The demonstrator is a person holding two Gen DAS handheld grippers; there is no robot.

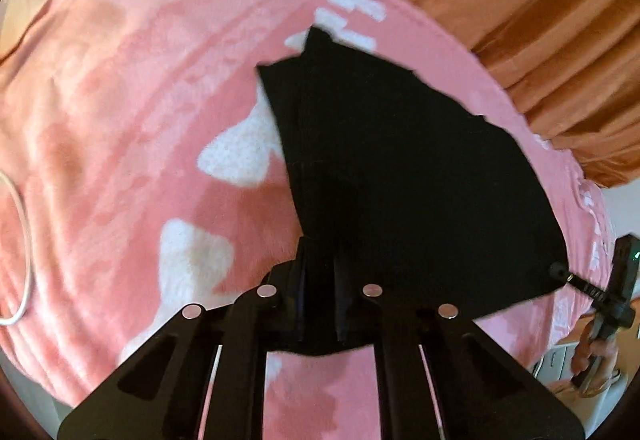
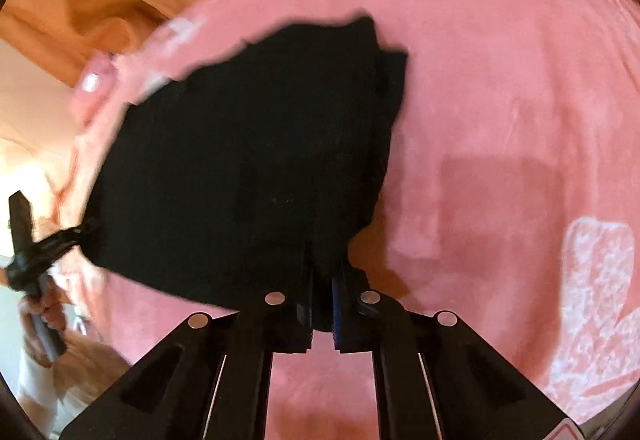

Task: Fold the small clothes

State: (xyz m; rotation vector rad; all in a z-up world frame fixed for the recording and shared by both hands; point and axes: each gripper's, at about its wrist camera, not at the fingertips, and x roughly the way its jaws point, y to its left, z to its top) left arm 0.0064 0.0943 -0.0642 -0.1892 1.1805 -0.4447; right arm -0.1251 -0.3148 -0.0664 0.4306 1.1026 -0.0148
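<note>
A black garment (image 1: 400, 168) hangs stretched between two handheld grippers above a pink blanket (image 1: 120, 120) patterned with white shapes. In the left wrist view, the left gripper (image 1: 320, 280) has its fingers (image 1: 303, 268) closed tight on the cloth's near corner at 6 o'clock, while the right gripper (image 1: 560, 272) pinches the opposite corner at 4 o'clock, a hand (image 1: 596, 356) visible on its handle. In the right wrist view, the right gripper (image 2: 322, 280) clamps the garment (image 2: 248, 160) at 6 o'clock, and the left gripper (image 2: 80, 234) grips the far corner at 9 o'clock. White lettering (image 1: 352, 12) on the blanket at 12 o'clock is too blurred to read. Orange curtains (image 1: 540, 20) hang behind. A white cable (image 1: 24, 240) loops at 9 o'clock.
</note>
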